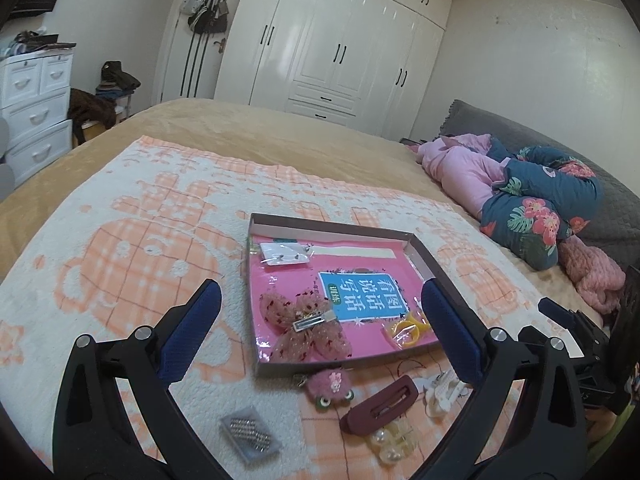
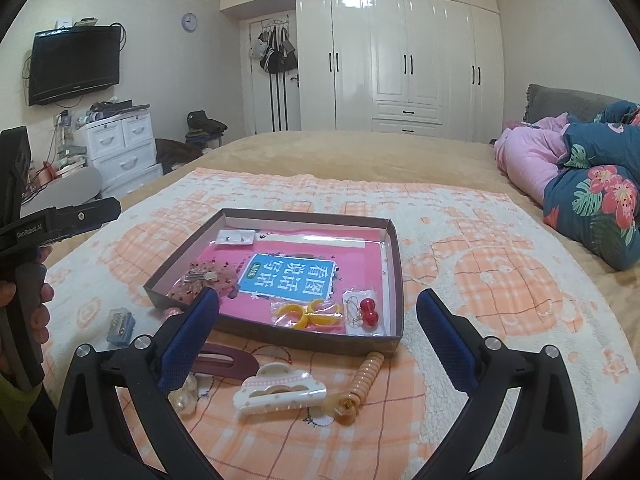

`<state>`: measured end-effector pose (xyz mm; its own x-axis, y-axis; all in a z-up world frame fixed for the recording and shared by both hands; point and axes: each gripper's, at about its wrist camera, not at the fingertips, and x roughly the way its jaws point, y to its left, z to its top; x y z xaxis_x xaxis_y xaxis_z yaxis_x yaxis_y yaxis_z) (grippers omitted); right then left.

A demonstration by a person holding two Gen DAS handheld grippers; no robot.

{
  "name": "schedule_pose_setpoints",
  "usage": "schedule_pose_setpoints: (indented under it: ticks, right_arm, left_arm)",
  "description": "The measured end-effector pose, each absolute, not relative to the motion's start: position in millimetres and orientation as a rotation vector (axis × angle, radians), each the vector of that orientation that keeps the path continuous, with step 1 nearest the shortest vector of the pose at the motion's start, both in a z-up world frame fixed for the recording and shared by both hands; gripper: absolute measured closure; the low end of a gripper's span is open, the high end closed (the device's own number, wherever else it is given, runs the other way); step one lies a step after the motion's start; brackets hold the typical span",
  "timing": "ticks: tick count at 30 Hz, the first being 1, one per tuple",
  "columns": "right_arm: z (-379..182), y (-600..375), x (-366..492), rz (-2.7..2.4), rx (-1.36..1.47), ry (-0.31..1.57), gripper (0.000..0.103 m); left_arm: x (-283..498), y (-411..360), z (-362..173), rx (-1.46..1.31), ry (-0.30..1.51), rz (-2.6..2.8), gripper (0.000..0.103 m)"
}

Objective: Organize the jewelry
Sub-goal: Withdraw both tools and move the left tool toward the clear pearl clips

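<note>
A shallow brown box [image 1: 332,232] with a pink lining lies on the bed. Inside it are a pink butterfly hair clip [image 1: 308,332], a small bag of earrings [image 1: 284,254] and bagged yellow rings [image 1: 406,330]. My left gripper [image 1: 320,312] hovers open just in front of the box, with nothing between its fingers. In the right wrist view my right gripper [image 2: 318,320] is also open and empty over the near rim of the box [image 2: 304,214]. Red cherry earrings [image 2: 368,312] lie in the box's near right corner. A white claw clip [image 2: 280,394] and an orange spiral hair tie [image 2: 360,384] lie below it.
Loose on the orange-and-white blanket [image 1: 120,240] are a fuzzy pink clip [image 1: 328,386], a maroon clip [image 1: 380,404], a pearl clip [image 1: 392,440] and a bag of silver beads [image 1: 250,432]. Folded quilts [image 2: 592,184] lie to the right. A hand [image 2: 40,308] grips the left gripper's handle.
</note>
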<state>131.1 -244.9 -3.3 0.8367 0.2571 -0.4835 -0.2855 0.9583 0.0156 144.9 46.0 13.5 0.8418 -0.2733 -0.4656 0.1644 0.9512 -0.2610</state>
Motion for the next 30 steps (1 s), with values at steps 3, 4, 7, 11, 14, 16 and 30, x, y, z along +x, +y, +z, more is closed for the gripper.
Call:
schedule_pose_setpoints:
  ticks: [3, 4, 7, 11, 14, 16, 30]
  right_arm:
    - [-2.4, -245.1, 123.8, 0.294, -0.067, 0.496, 0.007]
    - [-2.3, -245.1, 121.1, 0.297, -0.072, 0.494, 0.007]
    - [-2.6, -245.1, 115.9, 0.300, -0.081, 0.495, 0.007]
    - [-6.5, -243.8, 110.3, 0.309, -0.098, 0.505, 0.006]
    - [-10.8, -242.1, 106.7, 0.319, -0.113, 0.517, 0.006]
    - [-14.8, -241.7, 103.5, 0.326, -0.123, 0.527, 0.006]
    - [-36.5, -244.2, 89.7, 0.349, -0.148, 0.584, 0.006]
  left_arm:
    - [136.4, 49.3, 14.0, -0.215, 0.516, -0.225, 0.011]
    - [134.5, 50.3, 13.8, -0.216, 0.516, -0.224, 0.011]
    - [128.3, 52.0, 12.1, -0.218, 0.523, -0.225, 0.011]
    - [121.0, 50.7, 7.9, -0.214, 0.536, -0.230, 0.011]
    - [116.0, 47.6, 5.1, -0.210, 0.544, -0.237, 0.011]
    - [113.0, 46.0, 2.9, -0.205, 0.551, -0.239, 0.011]
    - [96.2, 35.3, -14.1, -0.174, 0.609, -0.263, 0.011]
